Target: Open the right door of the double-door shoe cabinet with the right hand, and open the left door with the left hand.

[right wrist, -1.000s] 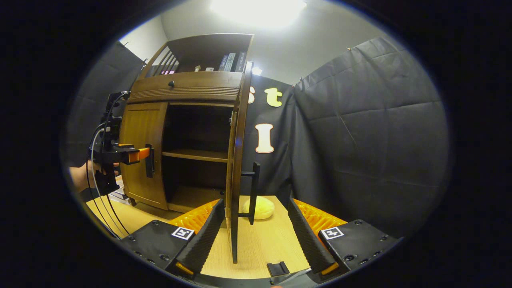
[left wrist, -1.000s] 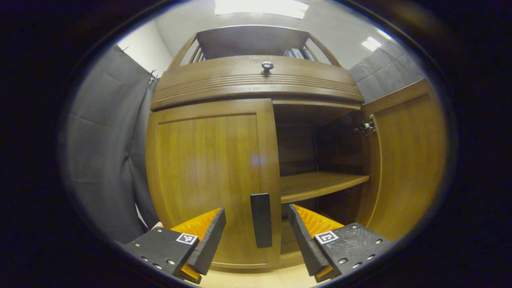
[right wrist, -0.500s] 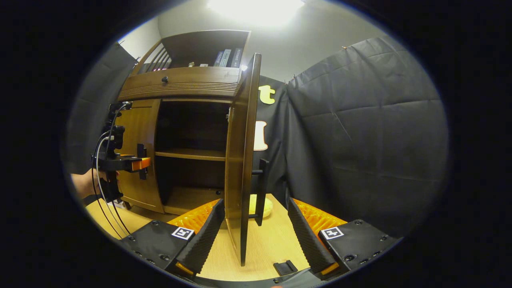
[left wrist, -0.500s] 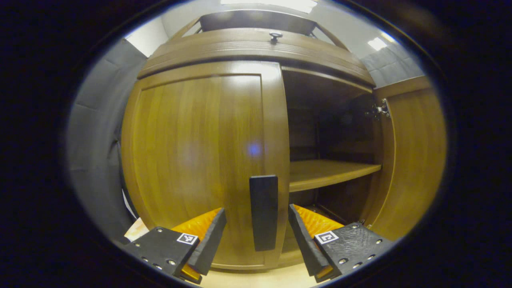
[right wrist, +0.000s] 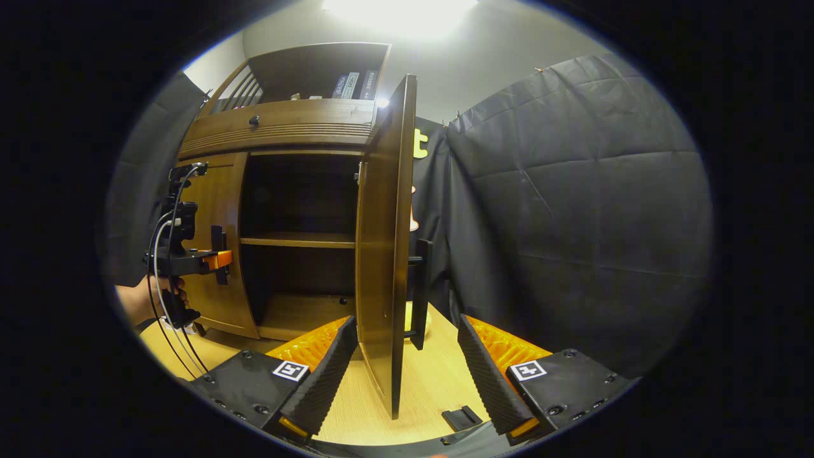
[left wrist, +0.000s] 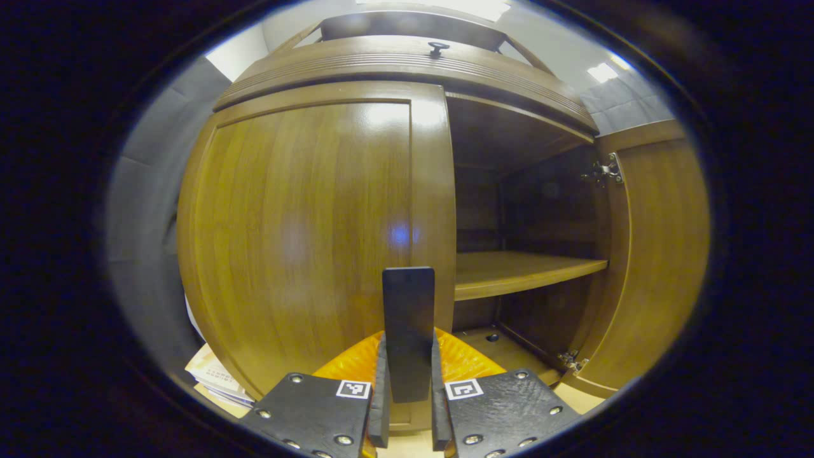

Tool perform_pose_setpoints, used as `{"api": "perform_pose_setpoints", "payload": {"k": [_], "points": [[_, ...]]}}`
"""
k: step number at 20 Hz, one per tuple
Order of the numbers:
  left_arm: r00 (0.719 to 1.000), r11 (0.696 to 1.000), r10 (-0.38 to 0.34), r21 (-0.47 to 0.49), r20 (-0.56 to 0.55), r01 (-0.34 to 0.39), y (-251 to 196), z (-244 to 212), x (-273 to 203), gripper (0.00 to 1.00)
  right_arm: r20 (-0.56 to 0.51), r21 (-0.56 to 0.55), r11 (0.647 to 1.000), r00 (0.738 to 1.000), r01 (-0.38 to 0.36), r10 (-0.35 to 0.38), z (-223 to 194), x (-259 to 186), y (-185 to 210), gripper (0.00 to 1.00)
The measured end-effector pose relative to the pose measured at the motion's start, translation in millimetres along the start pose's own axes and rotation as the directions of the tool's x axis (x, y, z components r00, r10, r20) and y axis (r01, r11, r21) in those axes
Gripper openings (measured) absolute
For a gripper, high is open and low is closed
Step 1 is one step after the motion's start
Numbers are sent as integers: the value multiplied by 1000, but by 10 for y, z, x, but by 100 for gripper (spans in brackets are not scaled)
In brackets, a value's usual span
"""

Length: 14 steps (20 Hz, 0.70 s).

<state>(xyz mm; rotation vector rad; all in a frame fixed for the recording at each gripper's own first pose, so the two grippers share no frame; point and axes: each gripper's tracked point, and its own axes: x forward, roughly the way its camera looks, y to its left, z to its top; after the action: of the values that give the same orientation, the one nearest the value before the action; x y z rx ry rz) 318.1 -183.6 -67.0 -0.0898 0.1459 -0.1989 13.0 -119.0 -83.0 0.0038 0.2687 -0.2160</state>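
Clamping my left gripper (left wrist: 407, 407) on the dark handle (left wrist: 408, 331) of the closed left door (left wrist: 305, 235), both fingers pressed against its sides, I hold it level from a hand (right wrist: 141, 299) at the cabinet's front. My right gripper (right wrist: 404, 375) sits spread wide, touching nothing, beside the swung-open right door (right wrist: 381, 254). Book spines (right wrist: 353, 84) up top are too small to read.

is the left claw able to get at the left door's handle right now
Yes, it looks so: the left claw already has both fingers closed on the left door's handle, nothing between them, and the left door is still shut.
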Motion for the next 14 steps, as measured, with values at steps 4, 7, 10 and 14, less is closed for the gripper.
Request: {"api": "perform_pose_setpoints", "payload": {"k": [4, 7, 10, 14], "points": [[999, 999, 31, -29, -31, -32, -5, -23, -38, 22, 21, -51, 999, 1000, -17, 19, 45, -108, 9, 99], [999, 999, 25, -40, -42, -26, -2, -18, -189, 17, 33, -54, 998, 999, -42, 44, 79, -208, 10, 97], [999, 999, 27, -32, -42, -29, 11, -25, -410, 17, 35, -37, 997, 997, -68, 70, 42, -288, 32, 97], [998, 999, 42, -31, -46, -44, 67, -31, -718, 17, 33, -33, 994, 993, -108, 109, 11, -374, 100, 97]]}}
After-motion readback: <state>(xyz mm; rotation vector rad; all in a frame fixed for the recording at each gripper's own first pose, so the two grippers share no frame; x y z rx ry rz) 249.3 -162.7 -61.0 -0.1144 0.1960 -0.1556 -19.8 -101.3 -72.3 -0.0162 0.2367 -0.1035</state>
